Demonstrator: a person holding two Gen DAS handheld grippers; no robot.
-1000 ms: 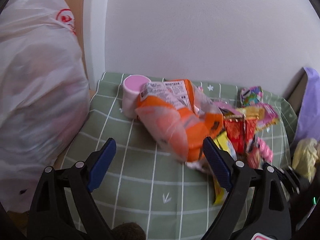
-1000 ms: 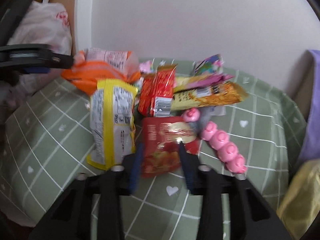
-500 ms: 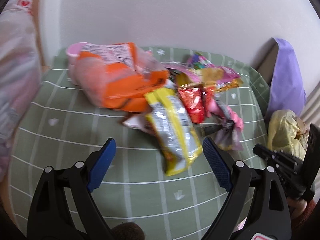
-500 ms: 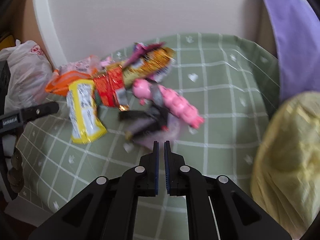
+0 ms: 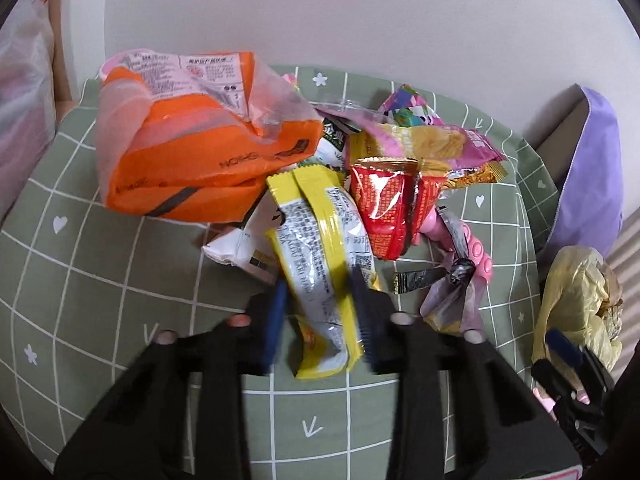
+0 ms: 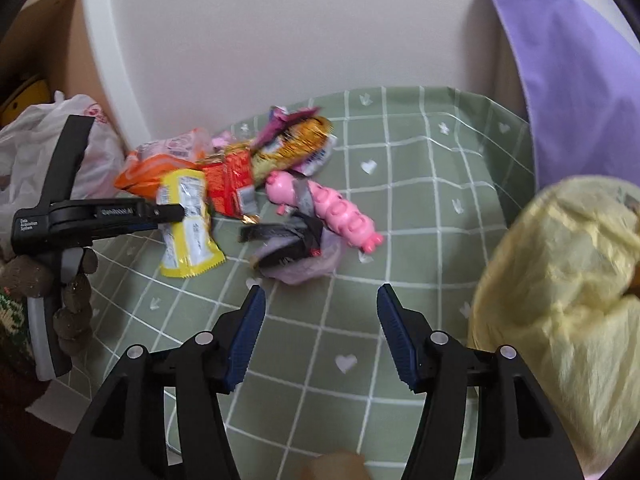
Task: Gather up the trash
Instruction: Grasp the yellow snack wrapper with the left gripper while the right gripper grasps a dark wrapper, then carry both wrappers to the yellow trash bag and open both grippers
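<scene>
Since a second ago, both hands have shifted: the left gripper (image 5: pixel 320 312) has swung from the big orange plastic bag (image 5: pixel 200 140) to the yellow-edged silver snack wrapper (image 5: pixel 320 276), and its jaws have just been closing, blue pads now pinching that wrapper's sides. Meanwhile the right gripper (image 6: pixel 320 328) has left the red foil packet (image 6: pixel 228 184) and pulled back; its jaws have just been opening and stand wide with nothing between them, over bare green checked tablecloth (image 6: pixel 420 208) beside a crumpled yellow plastic bag (image 6: pixel 560 292). The wrapper lies on the cloth at the near edge of the litter pile, just beside the red packet and near a pink pig-shaped toy (image 6: pixel 332 208).
</scene>
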